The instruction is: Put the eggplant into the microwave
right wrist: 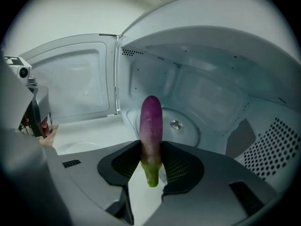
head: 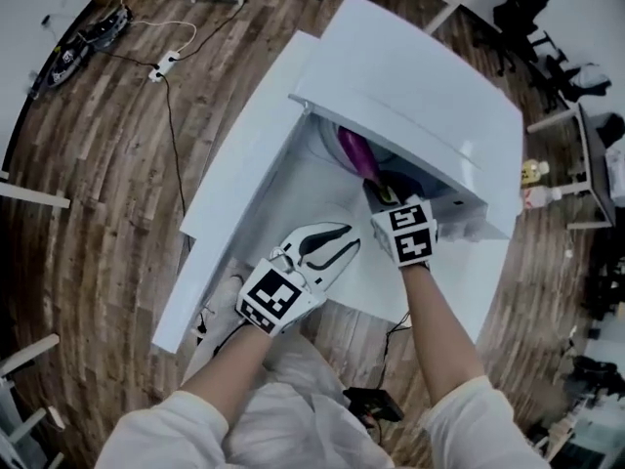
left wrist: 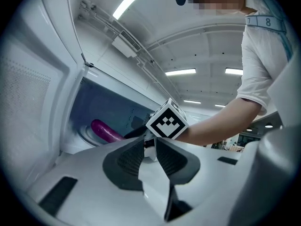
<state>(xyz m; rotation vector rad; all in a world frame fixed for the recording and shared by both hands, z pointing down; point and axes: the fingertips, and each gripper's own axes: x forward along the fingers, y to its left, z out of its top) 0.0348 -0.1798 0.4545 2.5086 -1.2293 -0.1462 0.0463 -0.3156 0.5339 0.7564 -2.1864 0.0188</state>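
The purple eggplant (right wrist: pixel 151 121) with a green stem end is clamped between the pads of my right gripper (right wrist: pixel 151 157), its purple tip pointing into the open white microwave (head: pixel 420 96), above the turntable (right wrist: pixel 176 125). In the head view the eggplant (head: pixel 356 154) reaches into the cavity from the right gripper (head: pixel 386 195). My left gripper (head: pixel 327 247) sits in front of the opening, left of the right one, jaws apart with nothing between them. The left gripper view shows the eggplant (left wrist: pixel 106 131) inside the cavity and the right gripper's marker cube (left wrist: pixel 167 119).
The microwave door (head: pixel 244 164) stands swung open to the left; it fills the left side of the left gripper view (left wrist: pixel 28 102). A power strip with cables (head: pixel 164 64) lies on the wooden floor. Chairs (head: pixel 522 13) and a desk with a bottle (head: pixel 532 172) stand at the right.
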